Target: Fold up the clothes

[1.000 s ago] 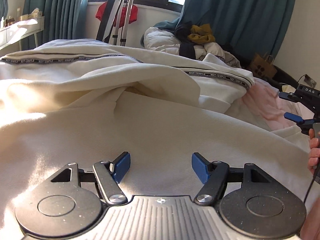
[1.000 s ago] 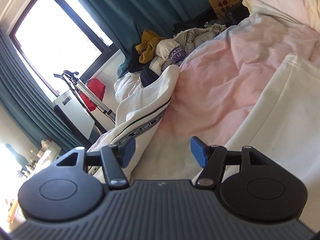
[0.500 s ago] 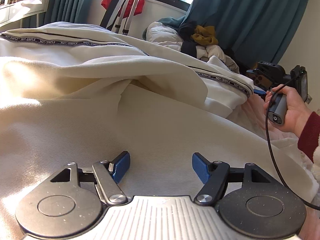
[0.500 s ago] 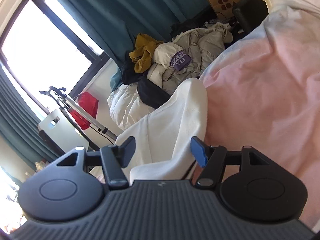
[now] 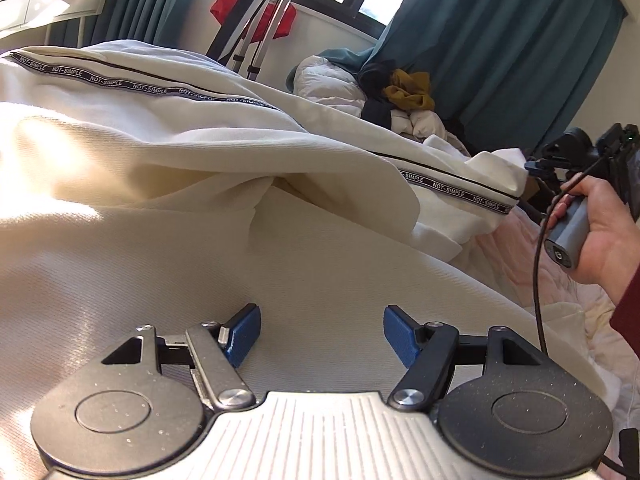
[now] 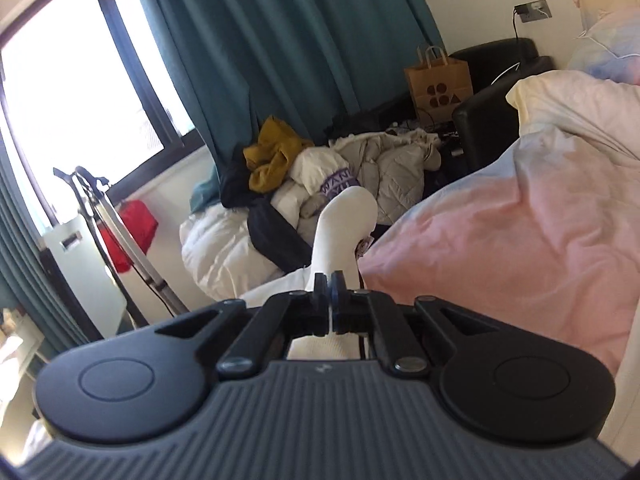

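So my right gripper [image 6: 330, 286] has clamped down since a second ago, when its jaws were wide apart over the bed. Now they're pinched on a cuff-like end of the cream garment [image 6: 344, 220], which sticks up between the fingers, with a small tag hanging off it.

My left gripper [image 5: 320, 334] hasn't changed: jaws spread wide, nothing between them, hovering just above the flat part of the same garment [image 5: 280, 264]. That thing is spread all across the bed in front of me, bunched into a big fold further up, with a black "NOT-SIMPLE" stripe [image 5: 452, 190] running along the sleeve out to the right.

At the right edge of the left view I can see my hand [image 5: 600, 232] on the right gripper's grey handle, right at the sleeve end.

Beyond that: pink duvet [image 6: 500, 240], a clothes pile [image 6: 320, 176] on the floor, a paper bag [image 6: 438, 80], teal curtains [image 6: 280, 40] and the window.
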Demonstrator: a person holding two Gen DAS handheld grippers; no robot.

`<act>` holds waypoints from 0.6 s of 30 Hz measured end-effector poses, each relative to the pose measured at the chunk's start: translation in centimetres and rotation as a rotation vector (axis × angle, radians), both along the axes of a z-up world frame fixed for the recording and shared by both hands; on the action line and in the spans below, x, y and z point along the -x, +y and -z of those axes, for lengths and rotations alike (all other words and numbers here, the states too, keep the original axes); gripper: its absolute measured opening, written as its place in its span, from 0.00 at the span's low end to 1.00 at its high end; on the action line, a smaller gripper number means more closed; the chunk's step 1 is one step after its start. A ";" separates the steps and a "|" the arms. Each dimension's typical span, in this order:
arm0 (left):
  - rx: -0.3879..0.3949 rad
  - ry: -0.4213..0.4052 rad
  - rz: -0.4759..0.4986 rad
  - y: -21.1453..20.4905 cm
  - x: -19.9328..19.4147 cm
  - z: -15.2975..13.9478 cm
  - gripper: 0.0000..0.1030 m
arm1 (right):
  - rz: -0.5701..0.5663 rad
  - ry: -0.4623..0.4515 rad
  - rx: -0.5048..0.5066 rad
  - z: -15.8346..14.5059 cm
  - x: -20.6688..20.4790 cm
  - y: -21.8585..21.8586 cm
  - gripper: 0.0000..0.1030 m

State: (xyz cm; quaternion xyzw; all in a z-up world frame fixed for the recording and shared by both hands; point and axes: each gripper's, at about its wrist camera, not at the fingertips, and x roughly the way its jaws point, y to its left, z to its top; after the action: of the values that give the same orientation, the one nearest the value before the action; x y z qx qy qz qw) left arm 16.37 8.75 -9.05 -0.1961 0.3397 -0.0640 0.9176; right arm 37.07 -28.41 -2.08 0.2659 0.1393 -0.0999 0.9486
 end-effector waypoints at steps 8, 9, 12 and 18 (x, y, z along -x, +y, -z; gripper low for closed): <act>-0.014 -0.055 -0.007 -0.1 1.1 -1.2 0.68 | 0.019 -0.239 0.005 -6.4 9.6 0.5 0.04; -0.010 -0.053 -0.004 -0.1 1.1 -1.2 0.68 | 0.019 -0.278 0.035 -7.2 10.5 1.1 0.04; 0.009 -0.045 0.006 0.0 1.1 -1.0 0.68 | 0.042 -0.297 0.104 -7.6 8.9 1.7 0.04; 0.015 -0.037 0.015 0.0 0.9 -0.6 0.68 | 0.112 -0.216 0.203 -6.5 0.5 1.0 0.03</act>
State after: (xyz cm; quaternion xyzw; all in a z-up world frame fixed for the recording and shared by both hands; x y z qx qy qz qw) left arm 15.48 8.72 -8.48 -0.1992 0.3238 -0.0769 0.9217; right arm 36.58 -27.43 4.44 0.1851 0.0107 -0.1371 0.9731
